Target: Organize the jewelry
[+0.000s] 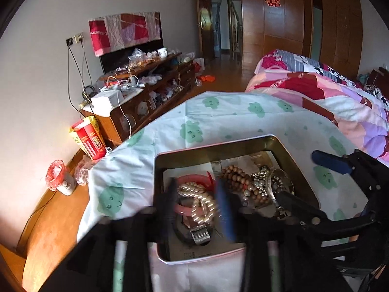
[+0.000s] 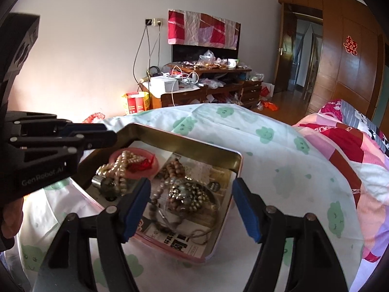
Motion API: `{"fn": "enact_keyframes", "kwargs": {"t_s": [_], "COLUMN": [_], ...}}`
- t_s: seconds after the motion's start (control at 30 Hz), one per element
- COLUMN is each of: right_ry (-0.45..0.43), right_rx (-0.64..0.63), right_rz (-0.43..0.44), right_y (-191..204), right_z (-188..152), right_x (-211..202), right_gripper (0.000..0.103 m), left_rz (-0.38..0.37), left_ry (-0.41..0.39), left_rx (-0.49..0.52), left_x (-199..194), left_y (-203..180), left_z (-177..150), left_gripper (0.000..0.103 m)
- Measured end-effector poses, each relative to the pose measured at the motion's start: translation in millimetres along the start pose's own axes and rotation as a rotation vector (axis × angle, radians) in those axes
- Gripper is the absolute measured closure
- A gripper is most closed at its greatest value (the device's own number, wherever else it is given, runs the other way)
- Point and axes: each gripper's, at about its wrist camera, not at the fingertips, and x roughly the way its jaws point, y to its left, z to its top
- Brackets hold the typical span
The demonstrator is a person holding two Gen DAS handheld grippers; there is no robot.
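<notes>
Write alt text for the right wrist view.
The right hand-held gripper, jaws open, hovers over an open metal tin of tangled bead bracelets on a white cloth with green clouds. The left hand-held gripper reaches in from the left, with a cluttered bedroom behind.

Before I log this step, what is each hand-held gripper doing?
Left hand-held gripper: open, nothing gripped, over the pearl strand.
Right hand-held gripper: open, empty, over the tin.
</notes>
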Motion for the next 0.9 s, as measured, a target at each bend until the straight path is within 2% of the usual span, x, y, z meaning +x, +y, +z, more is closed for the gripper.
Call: {"fn": "enact_keyframes", "kwargs": {"t_s": [0.03, 0.07, 0.5, 0.63, 0.9], "right_ry": [-0.005, -0.009, -0.011, -0.028, -0.041], "right_rx": [0.003, 0.007, 0.058, 0.068, 0.065], "right_rz": [-0.006, -0.014, -0.05, -0.054, -0.046], "right_y": [-0.6, -1.6, -7.8, -6.9, -0.3], "right_z": [-0.7, -1.5, -14.4, -16.3, -17.0], "right_x": [-1.8, -4.1, -32.7, -41.3, -50.5], "right_gripper": [0.024, 0.022, 0.022, 0.017, 0.017], "left_rz": [0.003, 0.004, -0.028, -0.045, -0.065], "left_ry": [-0.021, -0.031, -0.041, -0.045, -0.057], "left_rx": [-0.007, -0.011, -0.067, -0.088, -0.108], "left_x": [-4.5, -6.8, -26.1, -32.3, -42.2], "left_y": [0.8, 1.3, 12.8, 15.9, 17.9], "left_z": [-1.1, -1.3, -10.1, -14.8, -18.5], "left_gripper": [0.035, 0.032, 0.032, 0.032, 0.032]}}
